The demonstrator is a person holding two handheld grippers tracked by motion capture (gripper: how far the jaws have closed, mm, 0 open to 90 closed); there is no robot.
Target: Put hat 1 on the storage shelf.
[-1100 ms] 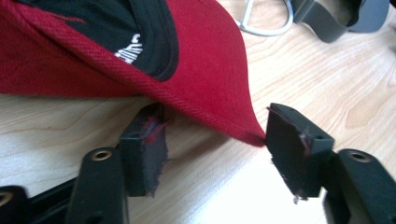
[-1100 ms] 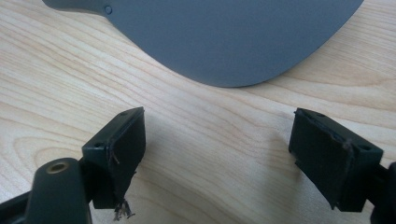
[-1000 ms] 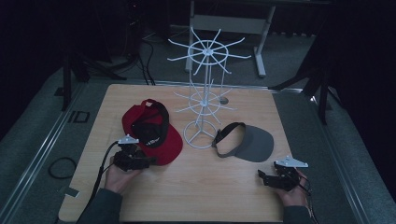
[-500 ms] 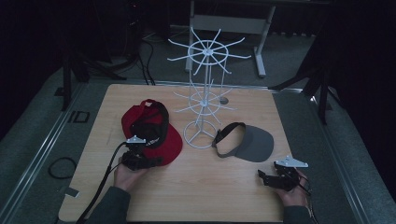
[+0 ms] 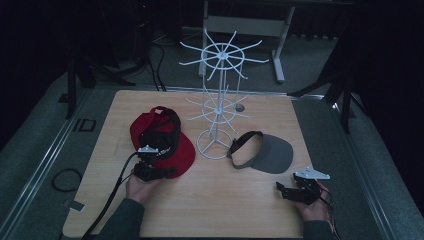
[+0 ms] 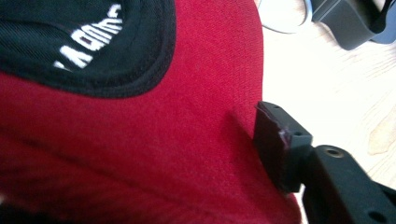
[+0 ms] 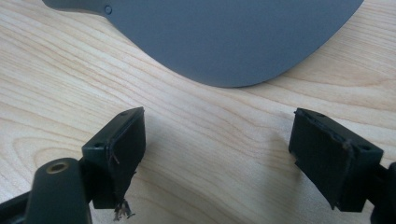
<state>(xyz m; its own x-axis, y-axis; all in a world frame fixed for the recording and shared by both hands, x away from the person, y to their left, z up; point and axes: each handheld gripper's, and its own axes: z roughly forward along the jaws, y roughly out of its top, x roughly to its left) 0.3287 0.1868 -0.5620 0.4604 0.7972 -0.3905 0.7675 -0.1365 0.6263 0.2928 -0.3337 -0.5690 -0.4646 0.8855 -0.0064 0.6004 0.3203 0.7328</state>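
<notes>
White rack [image 5: 218, 107] blocks the gap between red cap [image 5: 162, 142] and visor [image 5: 265, 151].

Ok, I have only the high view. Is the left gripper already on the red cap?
Observer: The left gripper has just been closing its jaws. In the left gripper view one jaw touches the brim of the cap and dents the cloth. The other jaw is hidden, so I cannot confirm a grip.
Operator: And the right gripper, does it hold something?
Observer: No. In the right gripper view the right gripper has its jaws open over the table, with nothing between them.
Operator: How does the visor lie to it?
Observer: The grey brim of the visor lies just ahead of those jaws, apart from them.
</notes>
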